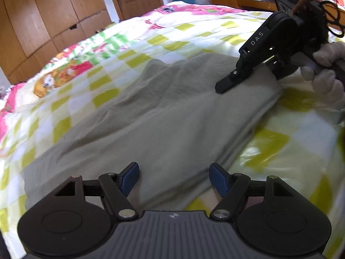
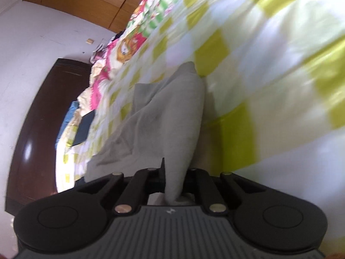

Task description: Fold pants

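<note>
On the bed, over a checked yellow and white blanket (image 1: 176, 36), grey pants (image 1: 138, 116) spread out flat and wrinkly. Near the front, left gripper (image 1: 174, 178) held just above the cloth, blue pads (image 1: 130, 176) wide apart, nothing pinched. At the far edge, right gripper (image 2: 173, 185) squeezed tight on a fold of the pants, gloved hand (image 1: 325, 73) on its handle.

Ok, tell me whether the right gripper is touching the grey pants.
Touching. In the right wrist view the right gripper has its jaws closed on a fold of the grey pants.
</note>
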Motion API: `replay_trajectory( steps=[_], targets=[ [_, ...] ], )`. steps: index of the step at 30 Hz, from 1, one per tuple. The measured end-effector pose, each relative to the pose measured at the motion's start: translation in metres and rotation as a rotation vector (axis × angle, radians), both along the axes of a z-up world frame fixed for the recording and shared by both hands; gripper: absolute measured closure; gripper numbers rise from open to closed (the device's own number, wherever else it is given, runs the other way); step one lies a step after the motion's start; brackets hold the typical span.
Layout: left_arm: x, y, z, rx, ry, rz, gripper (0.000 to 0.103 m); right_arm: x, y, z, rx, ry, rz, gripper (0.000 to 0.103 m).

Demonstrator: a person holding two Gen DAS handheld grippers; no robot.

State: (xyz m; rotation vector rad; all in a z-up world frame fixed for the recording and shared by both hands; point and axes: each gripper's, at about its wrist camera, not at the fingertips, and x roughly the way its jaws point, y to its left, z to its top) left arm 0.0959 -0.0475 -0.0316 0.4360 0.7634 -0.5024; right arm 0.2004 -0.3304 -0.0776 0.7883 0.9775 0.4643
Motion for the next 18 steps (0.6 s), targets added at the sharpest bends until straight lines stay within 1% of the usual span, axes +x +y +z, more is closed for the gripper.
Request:
replay_trajectory(
  steps=[2,4,6,8,11,14,16,18],
  targets=[
    [-0.009,-0.013,0.002,-0.028,0.017,-0.02,0.019,-0.008,-0.022,0.005,-0.033,0.011,-0.028,0.097],
    [-0.02,-0.028,0.006,-0.033,-0.011,-0.044,0.019,-0.018,-0.039,0.02,-0.107,-0.006,-0.041,0.097],
    [-0.022,-0.034,0.014,-0.069,-0.026,-0.057,0.019,-0.025,-0.05,0.033,-0.167,-0.018,-0.039,0.097],
    [-0.017,-0.037,0.025,-0.096,-0.079,-0.04,0.019,-0.029,-0.056,0.042,-0.211,-0.024,-0.042,0.096],
    [0.0,-0.04,0.031,-0.096,-0.17,0.041,0.019,-0.029,-0.059,0.046,-0.226,-0.023,-0.069,0.096],
    [0.016,-0.052,0.021,-0.048,-0.23,0.082,0.019,-0.028,-0.055,0.05,-0.222,-0.022,-0.091,0.096],
    [0.023,-0.062,0.009,-0.005,-0.264,0.109,0.018,-0.028,-0.049,0.055,-0.246,-0.027,-0.088,0.096],
    [0.034,-0.073,-0.015,0.099,-0.214,0.139,0.017,-0.032,-0.047,0.063,-0.251,-0.037,-0.089,0.096]
  ],
)
